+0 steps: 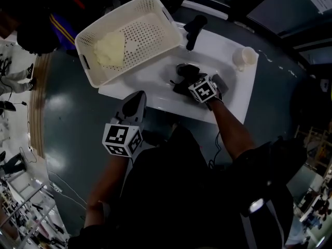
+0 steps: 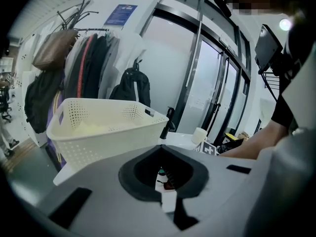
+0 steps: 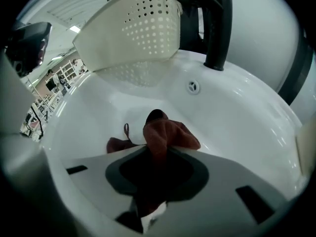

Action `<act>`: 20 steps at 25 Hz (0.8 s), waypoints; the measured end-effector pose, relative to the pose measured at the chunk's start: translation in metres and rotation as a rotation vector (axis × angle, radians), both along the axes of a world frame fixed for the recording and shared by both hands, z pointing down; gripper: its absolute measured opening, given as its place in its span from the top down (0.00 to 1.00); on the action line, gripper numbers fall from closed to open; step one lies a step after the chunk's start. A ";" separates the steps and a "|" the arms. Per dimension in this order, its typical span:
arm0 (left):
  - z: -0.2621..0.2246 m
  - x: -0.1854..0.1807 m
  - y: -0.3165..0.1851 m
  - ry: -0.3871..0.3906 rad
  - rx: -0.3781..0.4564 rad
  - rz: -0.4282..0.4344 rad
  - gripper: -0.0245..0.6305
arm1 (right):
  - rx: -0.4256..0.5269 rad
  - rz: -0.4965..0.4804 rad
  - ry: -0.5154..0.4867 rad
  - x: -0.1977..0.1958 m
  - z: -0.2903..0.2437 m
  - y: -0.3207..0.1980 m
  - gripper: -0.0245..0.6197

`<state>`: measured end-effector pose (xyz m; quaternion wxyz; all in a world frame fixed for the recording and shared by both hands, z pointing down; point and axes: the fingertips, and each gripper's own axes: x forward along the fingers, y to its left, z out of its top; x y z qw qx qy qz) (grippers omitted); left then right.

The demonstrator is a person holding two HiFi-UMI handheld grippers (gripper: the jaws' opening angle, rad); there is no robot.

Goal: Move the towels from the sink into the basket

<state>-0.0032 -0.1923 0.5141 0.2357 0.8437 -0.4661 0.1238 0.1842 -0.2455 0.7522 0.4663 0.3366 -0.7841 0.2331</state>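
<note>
A brown towel [image 3: 168, 135] lies bunched in the white sink [image 3: 237, 112]. In the head view the same towel [image 1: 185, 69] shows dark. My right gripper [image 3: 158, 154] points steeply down into the sink [image 1: 155, 84], and its jaws are shut on a raised fold of the towel. The cream perforated basket [image 1: 155, 14] stands at the sink's back left with a pale yellow towel [image 1: 109, 48] in it. My left gripper [image 1: 137, 100] hovers by the sink's front edge, shut and holding nothing. It faces the basket [image 2: 98, 127].
A black faucet [image 1: 193, 30] rises behind the sink, close to the basket's corner. A white cup [image 1: 245, 57] stands on the right of the counter. An overflow hole [image 3: 193, 87] sits in the sink wall under the faucet [image 3: 217, 28]. Coats [image 2: 84, 68] hang behind the basket.
</note>
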 end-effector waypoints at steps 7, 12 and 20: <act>-0.025 -0.016 0.015 0.041 0.079 -0.018 0.96 | 0.133 0.059 -0.065 -0.015 -0.061 0.002 0.82; -0.045 -0.031 0.022 0.070 0.124 -0.038 0.96 | 0.224 0.095 -0.124 -0.033 -0.117 0.006 0.82; -0.078 -0.064 0.042 0.105 0.201 -0.078 0.96 | 0.369 0.059 -0.206 -0.075 -0.208 0.018 0.82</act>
